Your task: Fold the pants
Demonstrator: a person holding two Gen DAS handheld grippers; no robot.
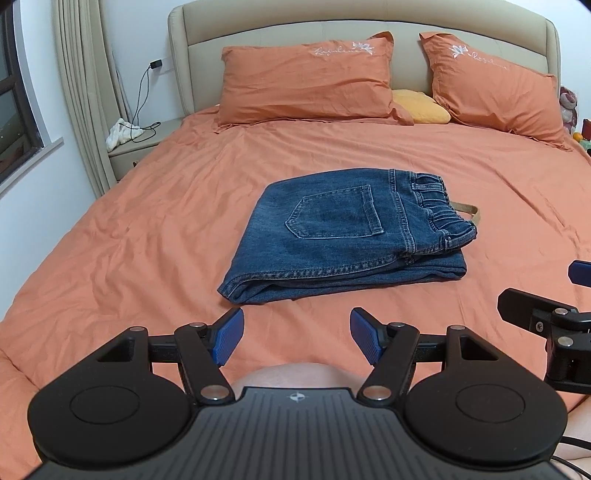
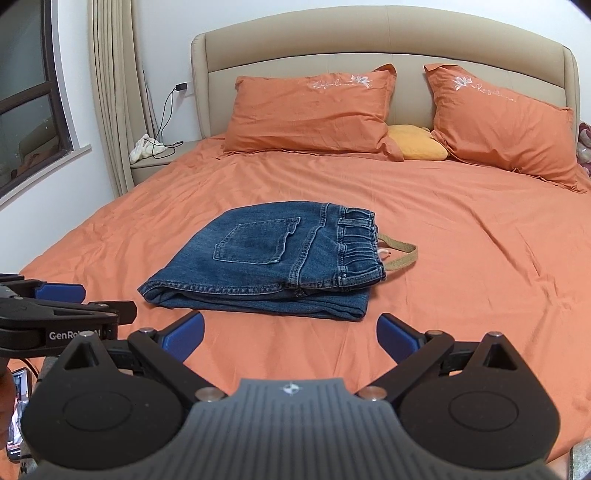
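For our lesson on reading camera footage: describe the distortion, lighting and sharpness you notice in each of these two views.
Left wrist view: fisheye bends the headboard and darkens the top corners; even indoor light, folded jeans sharp with soft shadow. Right wrist view: same curving at the window frame, dark outside; the left gripper and right gripper look slightly soft up close.

You see faded blue denim pants [image 1: 343, 229] with paler stitching on a plain orange bed sheet [image 1: 147, 221]. Your black tongs [image 1: 297, 339] carry blue ribbed pads [image 1: 229, 338]. Two orange pillows [image 1: 306, 83] bear white floral embroidery; a yellow cushion [image 1: 421, 107] lies between.
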